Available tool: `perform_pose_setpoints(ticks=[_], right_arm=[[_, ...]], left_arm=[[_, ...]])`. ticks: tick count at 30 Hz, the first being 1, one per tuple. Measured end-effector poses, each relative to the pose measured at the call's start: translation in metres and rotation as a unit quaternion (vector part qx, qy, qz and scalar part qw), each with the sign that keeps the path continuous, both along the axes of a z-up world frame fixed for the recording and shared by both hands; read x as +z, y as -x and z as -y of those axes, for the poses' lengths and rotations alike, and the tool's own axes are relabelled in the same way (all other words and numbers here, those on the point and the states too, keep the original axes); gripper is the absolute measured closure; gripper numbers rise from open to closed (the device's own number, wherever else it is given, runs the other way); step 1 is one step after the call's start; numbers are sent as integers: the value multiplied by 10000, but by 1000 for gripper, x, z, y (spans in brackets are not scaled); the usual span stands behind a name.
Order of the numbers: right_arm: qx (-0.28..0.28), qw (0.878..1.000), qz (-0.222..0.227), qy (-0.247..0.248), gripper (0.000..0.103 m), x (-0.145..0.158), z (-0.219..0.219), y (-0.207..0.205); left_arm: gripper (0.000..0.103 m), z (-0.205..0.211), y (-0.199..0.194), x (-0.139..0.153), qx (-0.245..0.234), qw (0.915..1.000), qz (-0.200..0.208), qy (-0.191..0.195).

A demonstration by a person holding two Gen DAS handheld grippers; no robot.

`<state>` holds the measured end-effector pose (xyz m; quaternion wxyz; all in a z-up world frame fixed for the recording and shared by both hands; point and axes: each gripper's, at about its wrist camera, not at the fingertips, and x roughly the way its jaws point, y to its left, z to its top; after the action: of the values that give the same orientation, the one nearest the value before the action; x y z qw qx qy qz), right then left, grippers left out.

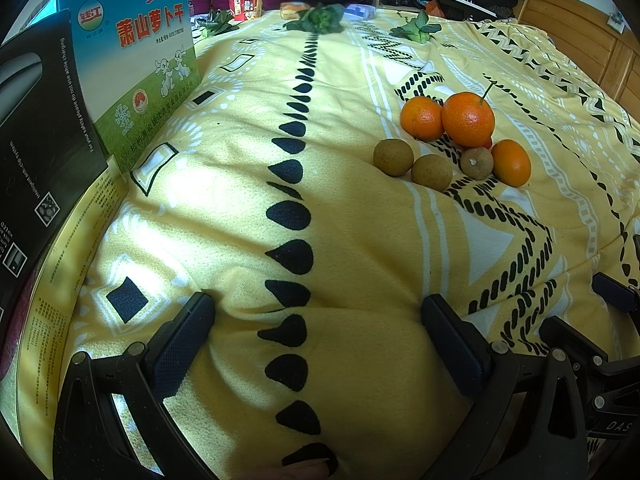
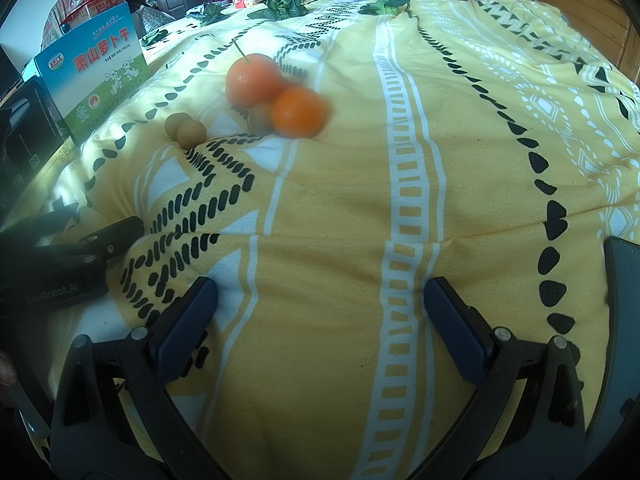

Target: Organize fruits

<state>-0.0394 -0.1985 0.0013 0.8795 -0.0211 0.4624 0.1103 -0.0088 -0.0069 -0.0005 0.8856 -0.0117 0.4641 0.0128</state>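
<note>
Both jaws wide open, nothing held: left gripper [image 1: 316,336], right gripper [image 2: 320,312] low over the blanket [image 1: 340,240]. Fruit pile [image 1: 456,140] sits right of centre, left view. I'd take the outer orange [image 1: 511,163] first, straddle it squarely, close gently.

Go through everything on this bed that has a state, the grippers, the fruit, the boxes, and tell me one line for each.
Left gripper: open, empty, low over the blanket.
Right gripper: open, empty.
Stemmed orange: loose, in the pile, stem up.
Other two oranges: loose, unsorted, on the blanket.
Three brown fruits: loose, beside the oranges.
Blue-green box: standing upright, closed.
Black box: upright beside it.
Red noodle cup: upright, far edge.
</note>
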Motion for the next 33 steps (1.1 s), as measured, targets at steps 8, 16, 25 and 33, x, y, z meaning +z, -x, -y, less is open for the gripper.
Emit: perform_pose_setpoints(ticks=[8, 16, 25, 33], right_arm=[[-2, 10000, 0, -1, 0, 0, 0, 0], [1, 10000, -12, 20, 0, 0, 0, 0], [5, 10000, -5, 8, 0, 0, -1, -1], [4, 10000, -2, -3, 0, 0, -1, -1]], left_arm=[[0, 0, 0, 0, 1, 10000, 1, -2], [0, 0, 0, 0, 1, 10000, -8, -20], [0, 0, 0, 0, -3, 10000, -6, -17], [0, 0, 0, 0, -2, 10000, -5, -15]])
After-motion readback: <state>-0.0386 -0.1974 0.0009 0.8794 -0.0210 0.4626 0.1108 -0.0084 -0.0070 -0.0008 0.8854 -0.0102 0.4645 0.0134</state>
